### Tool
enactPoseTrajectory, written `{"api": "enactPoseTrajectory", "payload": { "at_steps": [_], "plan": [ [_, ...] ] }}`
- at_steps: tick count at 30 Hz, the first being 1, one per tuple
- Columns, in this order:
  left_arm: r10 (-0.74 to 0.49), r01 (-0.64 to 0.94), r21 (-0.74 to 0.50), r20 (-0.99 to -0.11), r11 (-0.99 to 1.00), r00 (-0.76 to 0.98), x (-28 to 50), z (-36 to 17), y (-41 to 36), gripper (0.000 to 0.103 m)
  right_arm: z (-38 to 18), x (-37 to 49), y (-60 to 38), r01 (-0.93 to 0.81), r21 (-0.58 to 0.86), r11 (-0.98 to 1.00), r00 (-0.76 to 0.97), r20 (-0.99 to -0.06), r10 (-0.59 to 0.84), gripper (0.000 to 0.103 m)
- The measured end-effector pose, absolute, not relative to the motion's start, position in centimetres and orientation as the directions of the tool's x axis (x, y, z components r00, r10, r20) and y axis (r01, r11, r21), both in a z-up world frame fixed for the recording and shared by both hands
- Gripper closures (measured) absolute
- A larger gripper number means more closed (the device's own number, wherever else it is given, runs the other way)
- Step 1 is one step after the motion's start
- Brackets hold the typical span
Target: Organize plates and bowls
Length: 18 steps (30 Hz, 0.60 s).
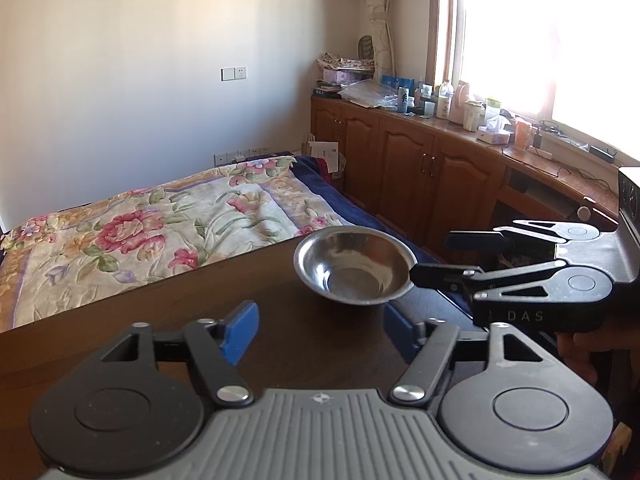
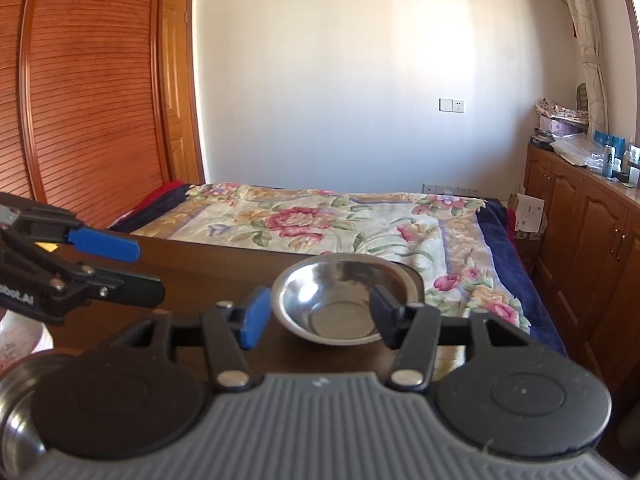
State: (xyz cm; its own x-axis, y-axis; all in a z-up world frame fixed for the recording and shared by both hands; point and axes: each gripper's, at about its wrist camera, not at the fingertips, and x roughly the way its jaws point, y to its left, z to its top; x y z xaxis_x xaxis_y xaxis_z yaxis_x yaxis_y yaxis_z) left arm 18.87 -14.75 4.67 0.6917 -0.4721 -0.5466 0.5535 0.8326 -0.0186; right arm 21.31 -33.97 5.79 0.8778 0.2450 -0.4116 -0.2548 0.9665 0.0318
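A shiny steel bowl (image 1: 354, 266) (image 2: 340, 300) stands upright on the dark brown table (image 1: 160, 320) near its far right corner. In the left wrist view my left gripper (image 1: 319, 320) is open just short of the bowl, with nothing between its blue pads. My right gripper (image 1: 430, 257) comes in from the right, open, with its lower fingertip right at the bowl's rim. From the right wrist my right gripper (image 2: 320, 304) stands open in front of the bowl, its pads not pressing on it. My left gripper (image 2: 150, 272) hovers open at the left.
A second steel bowl (image 2: 16, 420) and a pale patterned dish (image 2: 24, 344) sit at the near left. A bed with a floral quilt (image 1: 160, 220) lies beyond the table's far edge. Wooden cabinets (image 1: 420, 168) with cluttered tops run along the right wall.
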Motion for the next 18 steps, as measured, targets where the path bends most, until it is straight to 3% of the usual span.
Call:
{"api": "enactPoseTrajectory", "payload": {
  "at_steps": [6, 18],
  "plan": [
    [-0.458, 0.553, -0.001, -0.561, 0.833, 0.689, 20.9, 4.3, -16.2, 0.021, 5.1, 22.7, -34.9, -0.239, 0.029, 0.971, 0.88, -0.416, 0.229, 0.025],
    [-0.452, 0.566, -0.015, -0.619, 0.824, 0.642, 25.1, 2.9, -18.4, 0.021, 3.8, 25.6, -36.4, -0.238, 0.056, 0.97, 0.855, -0.461, 0.237, 0.025]
  ]
}}
